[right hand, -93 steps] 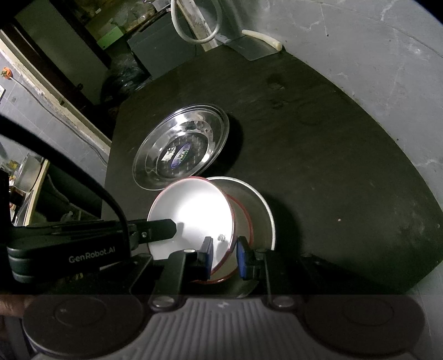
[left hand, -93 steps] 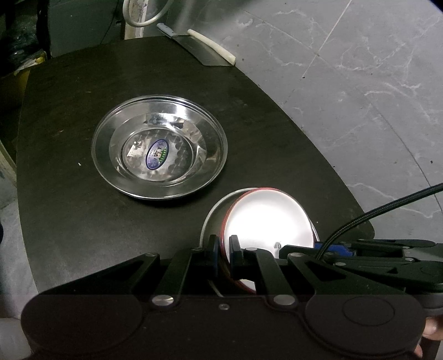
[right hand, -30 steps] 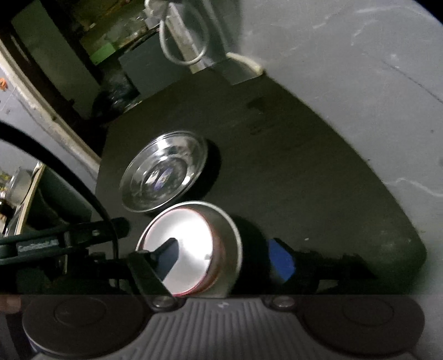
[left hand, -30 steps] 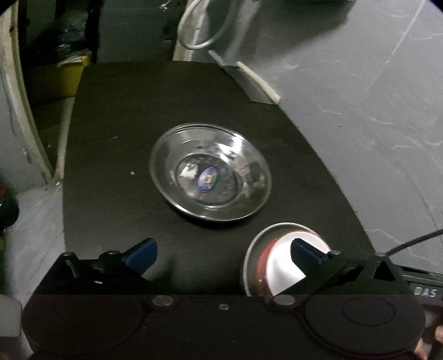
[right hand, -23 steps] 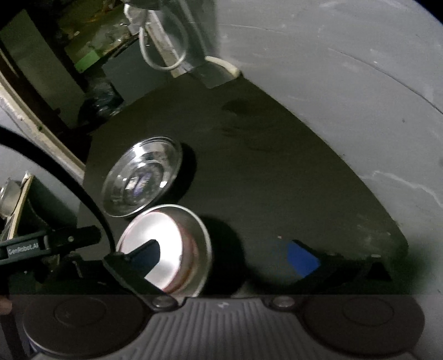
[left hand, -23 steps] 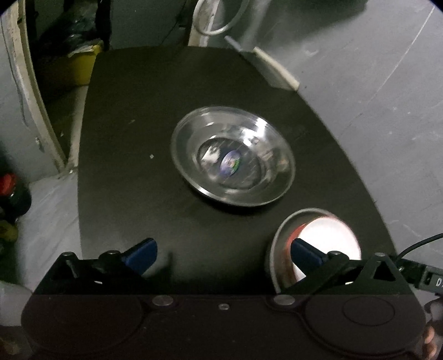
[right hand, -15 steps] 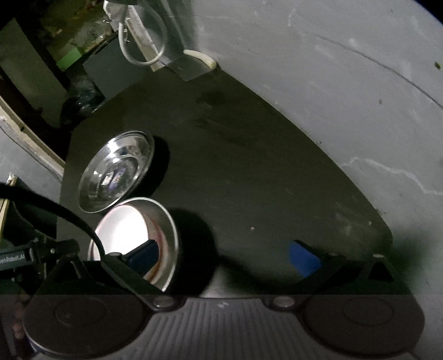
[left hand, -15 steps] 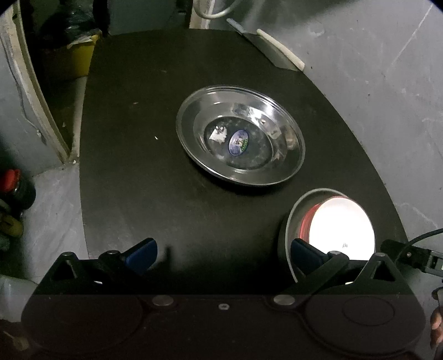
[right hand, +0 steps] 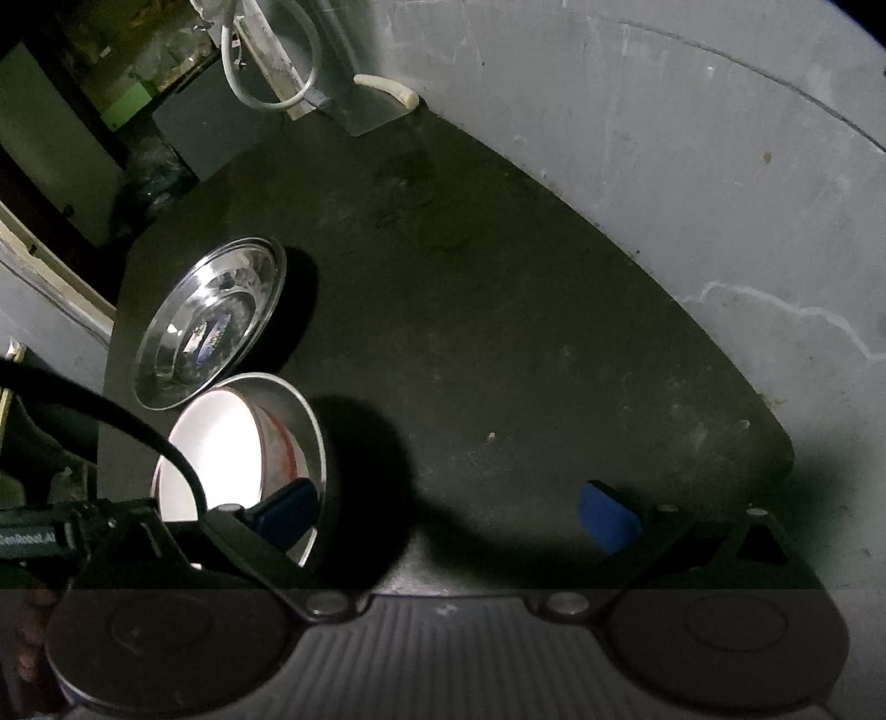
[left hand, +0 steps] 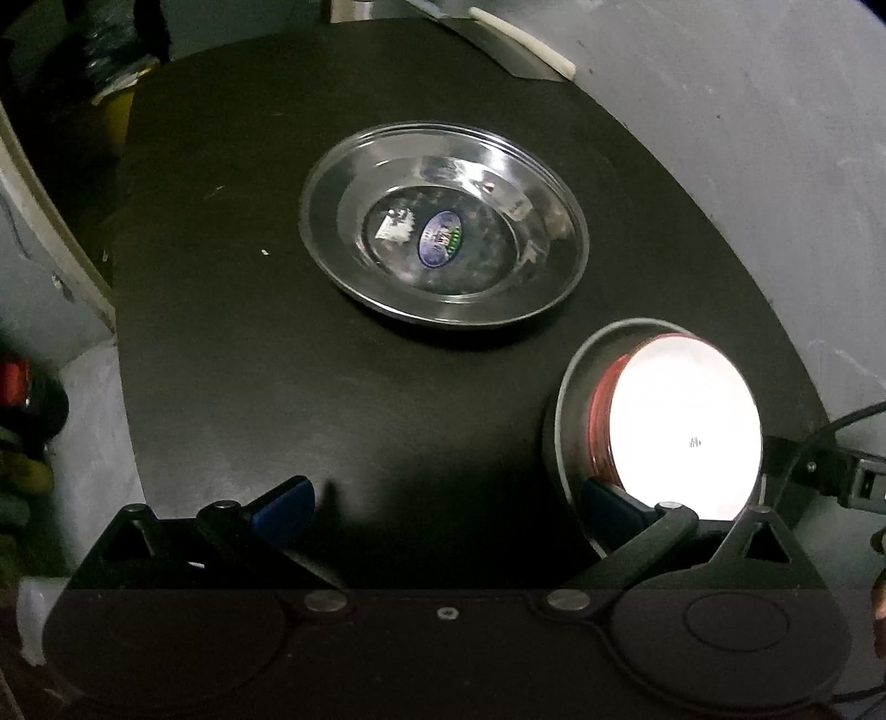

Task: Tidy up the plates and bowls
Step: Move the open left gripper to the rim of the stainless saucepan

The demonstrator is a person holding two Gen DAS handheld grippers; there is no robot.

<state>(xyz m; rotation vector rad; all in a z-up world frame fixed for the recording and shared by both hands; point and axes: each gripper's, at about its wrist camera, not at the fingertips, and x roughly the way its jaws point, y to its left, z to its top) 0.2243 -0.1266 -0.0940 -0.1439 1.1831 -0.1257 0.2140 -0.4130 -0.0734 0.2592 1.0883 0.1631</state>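
Left wrist view: the left gripper (left hand: 443,504) has its fingers spread wide with nothing between them. The right-hand blue pad sits in front of the near rim of the steel bowl (left hand: 570,387), at about four o'clock on the dark surface (left hand: 277,360); whether it touches the rim cannot be told. Nested inside that bowl is a white bowl (left hand: 686,421) with a red outside. A steel plate (left hand: 443,232) with a sticker in its middle lies alone at about twelve o'clock, just beside the bowls but apart from them. A knife (left hand: 515,44) rests at the far edge, at one o'clock.

Right wrist view: the right gripper (right hand: 448,515) has just been opening and now stands fully spread, holding nothing. The nested bowls (right hand: 243,443) appear at nine o'clock, with the plate (right hand: 210,321) just beyond them at ten o'clock. The rest of the surface (right hand: 498,332) is bare.

Judging from this, the bowl stacking looks done and both grippers have let go. What may remain is the lone plate, perhaps to be placed with the bowls; no other dishes are visible.
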